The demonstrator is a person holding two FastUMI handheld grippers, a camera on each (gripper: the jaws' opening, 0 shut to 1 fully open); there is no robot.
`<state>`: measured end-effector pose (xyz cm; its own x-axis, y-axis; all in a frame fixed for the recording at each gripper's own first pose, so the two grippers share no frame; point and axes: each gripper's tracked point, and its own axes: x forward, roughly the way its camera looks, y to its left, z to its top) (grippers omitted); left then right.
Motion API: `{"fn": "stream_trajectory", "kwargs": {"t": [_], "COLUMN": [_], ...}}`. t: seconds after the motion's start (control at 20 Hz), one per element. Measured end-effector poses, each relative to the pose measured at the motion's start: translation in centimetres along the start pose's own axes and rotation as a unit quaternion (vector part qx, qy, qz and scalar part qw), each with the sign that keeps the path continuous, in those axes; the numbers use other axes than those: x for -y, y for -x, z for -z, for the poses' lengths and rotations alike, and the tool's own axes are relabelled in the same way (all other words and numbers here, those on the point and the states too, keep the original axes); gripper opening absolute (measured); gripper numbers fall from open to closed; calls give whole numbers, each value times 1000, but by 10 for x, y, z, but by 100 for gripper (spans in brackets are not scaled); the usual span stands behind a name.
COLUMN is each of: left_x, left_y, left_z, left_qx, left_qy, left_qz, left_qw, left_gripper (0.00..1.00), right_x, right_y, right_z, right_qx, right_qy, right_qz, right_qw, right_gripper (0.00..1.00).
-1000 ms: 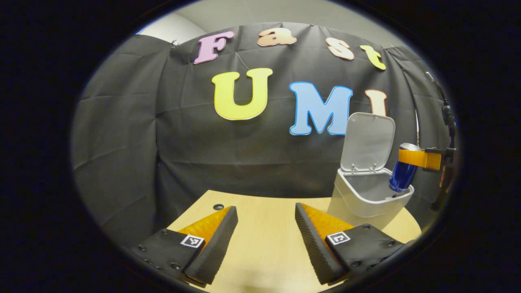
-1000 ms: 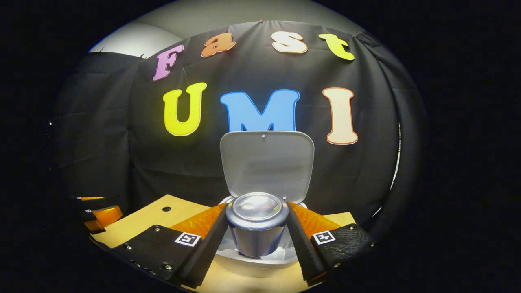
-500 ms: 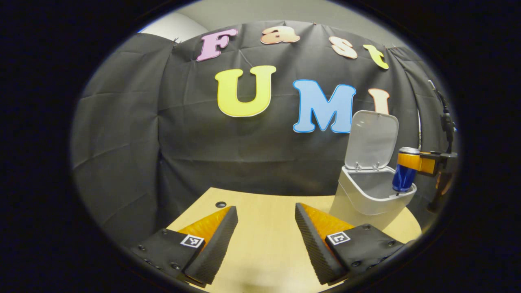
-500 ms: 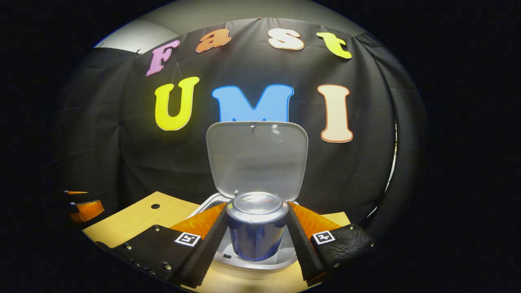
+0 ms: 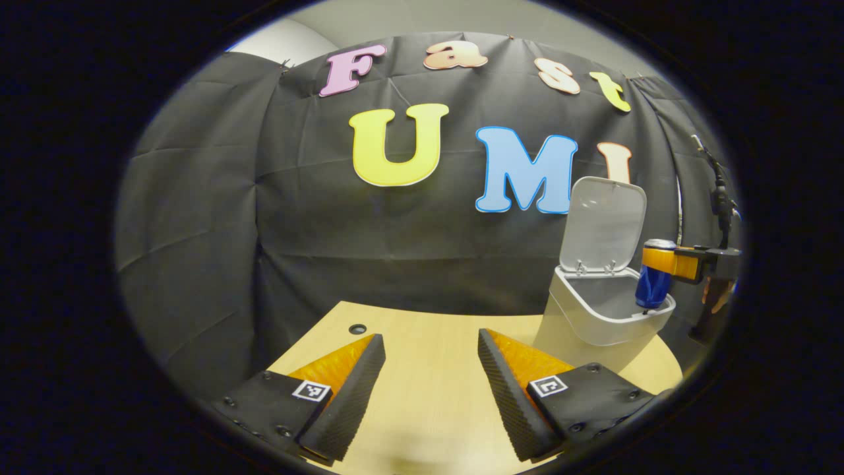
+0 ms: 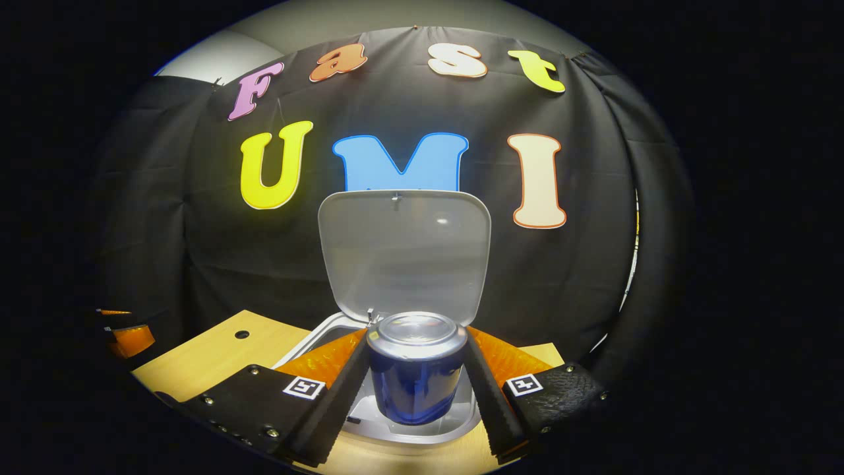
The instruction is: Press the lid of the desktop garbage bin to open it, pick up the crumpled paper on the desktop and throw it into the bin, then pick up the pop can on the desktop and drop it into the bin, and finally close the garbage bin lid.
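We are at the can-drop step. The right claw [image 6: 417, 369] grips the pop can [image 6: 415, 376] upright on both sides, above the near edge of the open bin [image 5: 610, 316], whose lid [image 6: 403, 254] stands raised. The left claw [image 5: 428, 389] hangs wide and empty over the worktop [image 5: 428, 402]. Next, we judge, the can must be centred over the opening, then released.

The right gripper [image 6: 417, 369] has carried the pop can [image 6: 415, 369] farther over the bin [image 5: 603, 313].

Blue pop can [image 6: 416, 373] upright over grey bin [image 5: 603, 315] – lid [image 6: 405, 254] raised, open
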<state>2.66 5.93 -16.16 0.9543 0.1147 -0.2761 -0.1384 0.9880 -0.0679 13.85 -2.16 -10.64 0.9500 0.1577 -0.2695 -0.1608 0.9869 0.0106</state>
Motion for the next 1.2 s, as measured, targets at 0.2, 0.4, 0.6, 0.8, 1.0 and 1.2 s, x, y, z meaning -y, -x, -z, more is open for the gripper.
{"fn": "stream_trajectory", "kwargs": {"t": [0.2, 0.4, 0.6, 0.8, 1.0, 1.2], "left_x": [-4, -7, -4, -2, 0, -1], "left_y": [0, 1, 1, 1, 1, 1], "left_z": [0, 3, 2, 1, 2, 2], "left_qx": [-1, -3, -2, -3, -3, -3], "left_qy": [1, 4, 6, 5, 4, 4], "left_qz": [-3, -4, -3, -1, 0, -1], "left_qw": [1000, 1000, 1000, 1000, 1000, 1000], "left_gripper": [100, 100, 100, 94, 100, 94], "right_x": [0, -1, -1, -3, -7, -12], "right_y": [-1, 0, 4, 8, 11, 14], "right_z": [3, 0, -4, -22, -50, -77], "right_qx": [-4, 0, 3, 19, 47, 71], "right_qy": [4, 0, 0, 1, 0, -16], "right_qz": [4, 2, 0, -2, -5, -10], "right_qw": [1000, 1000, 1000, 1000, 999, 997], "right_gripper": [85, 88, 88, 88, 87, 87]}}
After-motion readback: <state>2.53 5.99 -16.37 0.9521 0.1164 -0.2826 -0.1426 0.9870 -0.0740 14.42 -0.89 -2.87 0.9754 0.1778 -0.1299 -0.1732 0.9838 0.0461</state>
